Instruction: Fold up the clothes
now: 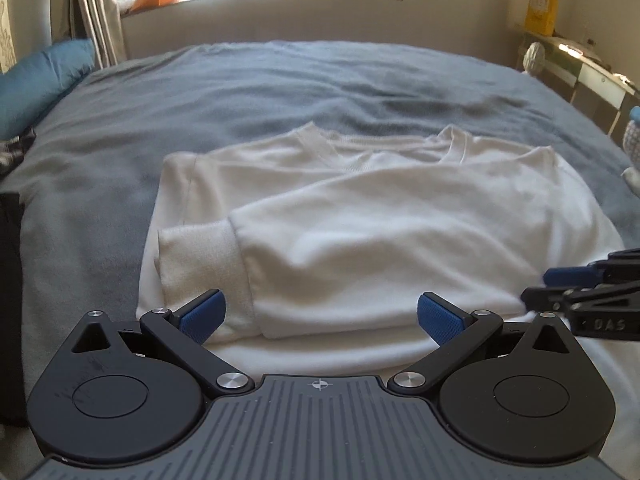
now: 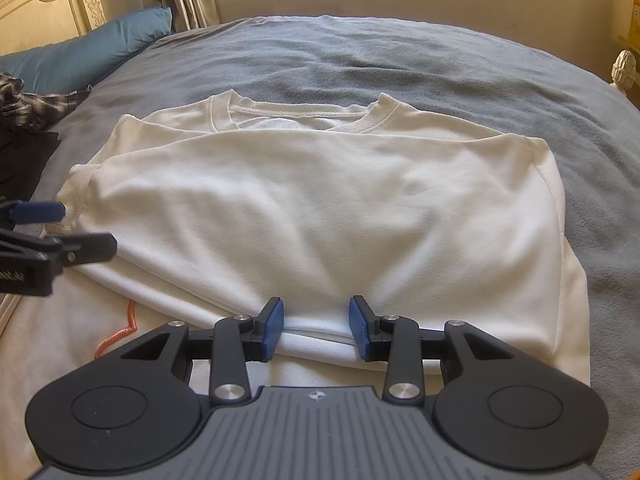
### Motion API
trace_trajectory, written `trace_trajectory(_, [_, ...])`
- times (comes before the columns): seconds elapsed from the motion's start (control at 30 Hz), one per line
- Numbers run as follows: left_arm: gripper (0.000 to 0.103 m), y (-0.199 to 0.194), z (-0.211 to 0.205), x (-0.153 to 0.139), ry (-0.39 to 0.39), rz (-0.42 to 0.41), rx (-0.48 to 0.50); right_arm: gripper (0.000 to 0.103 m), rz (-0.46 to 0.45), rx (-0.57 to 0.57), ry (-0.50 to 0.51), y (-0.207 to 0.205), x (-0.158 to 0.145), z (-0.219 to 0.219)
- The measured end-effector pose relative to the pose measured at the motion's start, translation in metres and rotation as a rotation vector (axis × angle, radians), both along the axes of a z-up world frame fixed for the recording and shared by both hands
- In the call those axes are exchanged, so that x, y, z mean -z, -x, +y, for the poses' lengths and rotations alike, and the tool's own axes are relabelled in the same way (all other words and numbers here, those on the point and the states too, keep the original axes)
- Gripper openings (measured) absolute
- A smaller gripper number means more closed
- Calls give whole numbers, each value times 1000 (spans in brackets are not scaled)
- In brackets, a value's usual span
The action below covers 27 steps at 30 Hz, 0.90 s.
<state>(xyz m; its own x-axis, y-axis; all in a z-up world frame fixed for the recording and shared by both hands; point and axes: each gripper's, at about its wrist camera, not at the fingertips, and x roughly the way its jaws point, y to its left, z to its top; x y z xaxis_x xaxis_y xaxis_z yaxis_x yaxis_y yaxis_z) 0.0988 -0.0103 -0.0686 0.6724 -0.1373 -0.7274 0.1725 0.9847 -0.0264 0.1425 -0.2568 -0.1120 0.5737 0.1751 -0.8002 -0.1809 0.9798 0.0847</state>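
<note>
Sweatshirt [image 2: 320, 208] x1 on bed [image 2: 360, 52]; left tool [image 1: 320, 316] wide open, empty; right tool [image 2: 316, 330] pinching hem.

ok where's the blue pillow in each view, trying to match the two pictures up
Left wrist view: the blue pillow lies at the far left edge, at mid-height, on the grey blanket's left side.
Right wrist view: the blue pillow lies in the upper left, below the cream headboard.
Shared landmark: the white sweatshirt's ribbed collar, right of the pillow in both.
</note>
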Motion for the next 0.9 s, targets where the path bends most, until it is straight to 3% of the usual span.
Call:
trace_trajectory(0.2, [103,-1,-18,-5,-48,-36,40,39,-1,2,3,1,0,1])
trace_trajectory(0.4, [103,-5,-28,19,-107,1,51,39,-2,2,5,1,0,2])
trace_trajectory(0.9, [103,-9,-16,24,-47,67,27,39,19,-7,41,-3,-7,7])
